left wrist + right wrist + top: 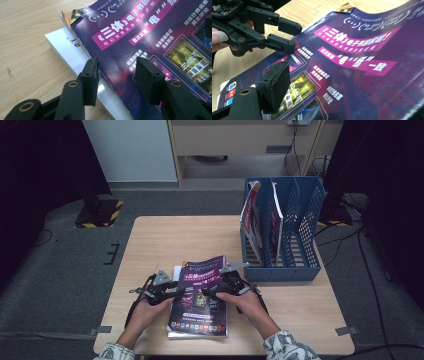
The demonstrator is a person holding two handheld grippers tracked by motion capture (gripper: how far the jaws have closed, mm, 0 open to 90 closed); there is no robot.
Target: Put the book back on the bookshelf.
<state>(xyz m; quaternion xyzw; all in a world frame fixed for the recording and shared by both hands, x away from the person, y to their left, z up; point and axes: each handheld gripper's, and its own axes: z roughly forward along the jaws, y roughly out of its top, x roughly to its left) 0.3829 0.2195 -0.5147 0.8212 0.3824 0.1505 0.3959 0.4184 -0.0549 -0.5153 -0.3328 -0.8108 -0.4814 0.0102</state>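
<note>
A purple magazine [199, 296] tops a small stack at the table's front, over a white book [67, 47]. My left gripper [181, 295] is at the magazine's left edge. In the left gripper view its jaws [117, 72] stand apart astride that edge, one finger [90, 80] by the white book and the other above the cover [140, 30]. My right gripper [214, 292] is at the magazine's right edge. In the right gripper view one finger [274, 83] hovers over the raised, curved cover [362, 75]; the other finger is hidden. The left gripper [290, 37] shows there too, open.
A blue file rack [305, 215] stands at the table's back right with a magazine [251, 220] in its left slot and another [276, 222] beside it. Bare wooden tabletop [175, 235] lies behind and to the left of the stack. Cables trail on the floor to the right.
</note>
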